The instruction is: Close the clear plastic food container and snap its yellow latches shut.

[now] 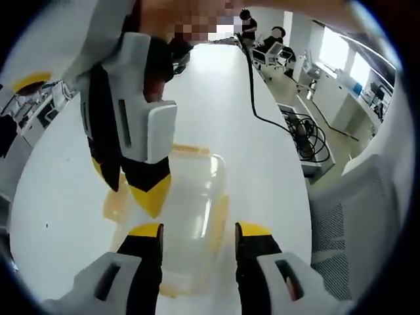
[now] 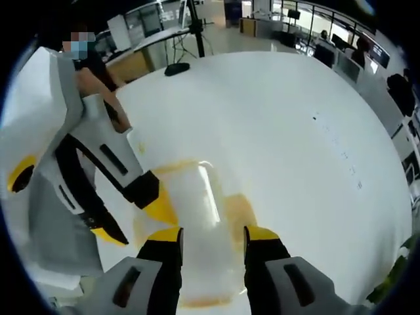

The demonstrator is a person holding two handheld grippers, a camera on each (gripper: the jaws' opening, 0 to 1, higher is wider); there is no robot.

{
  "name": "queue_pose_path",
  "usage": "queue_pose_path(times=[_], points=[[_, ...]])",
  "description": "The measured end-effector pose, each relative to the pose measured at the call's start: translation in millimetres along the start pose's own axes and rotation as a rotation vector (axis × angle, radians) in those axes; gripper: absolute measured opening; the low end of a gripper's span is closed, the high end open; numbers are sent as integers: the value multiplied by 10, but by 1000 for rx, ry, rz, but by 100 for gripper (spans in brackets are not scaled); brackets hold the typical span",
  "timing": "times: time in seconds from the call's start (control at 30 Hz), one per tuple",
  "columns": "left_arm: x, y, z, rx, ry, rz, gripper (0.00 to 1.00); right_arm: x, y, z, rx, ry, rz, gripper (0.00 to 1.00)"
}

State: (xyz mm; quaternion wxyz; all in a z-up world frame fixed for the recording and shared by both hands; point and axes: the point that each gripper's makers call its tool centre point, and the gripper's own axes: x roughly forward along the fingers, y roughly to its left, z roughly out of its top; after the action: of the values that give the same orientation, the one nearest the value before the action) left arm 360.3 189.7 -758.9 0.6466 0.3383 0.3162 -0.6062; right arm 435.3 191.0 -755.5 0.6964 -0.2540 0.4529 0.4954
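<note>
The clear container [image 1: 187, 216], judged light, slippery and flexible, is best pressed at its yellow latches [image 1: 220, 220]. Left gripper [image 1: 198, 231] and right gripper [image 2: 213, 235] are spread above it.

Light: bright, your windows [image 1: 341, 56] glow.
Glare: white table [image 2: 275, 125] washes out.
Blur: slight softness; your edges bend, fisheye.

Clear glossy plastic container [image 1: 190, 216] with yellow plastic latches [image 1: 218, 223]; smooth, matt white table [image 1: 216, 105].
</note>
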Motion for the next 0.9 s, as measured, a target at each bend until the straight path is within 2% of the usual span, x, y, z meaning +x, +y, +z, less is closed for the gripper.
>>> queue_pose_path(times=[0.13,0.4,0.9], points=[[8,-7,-3,13,-1,16,46,2,-13,6,24,-4,17,36],[27,-31,-18,61,9,50,48,57,8,-67,10,33,44,36],[55,4,-50,126,29,126,45,120,27,-64,-17,68,93,37]])
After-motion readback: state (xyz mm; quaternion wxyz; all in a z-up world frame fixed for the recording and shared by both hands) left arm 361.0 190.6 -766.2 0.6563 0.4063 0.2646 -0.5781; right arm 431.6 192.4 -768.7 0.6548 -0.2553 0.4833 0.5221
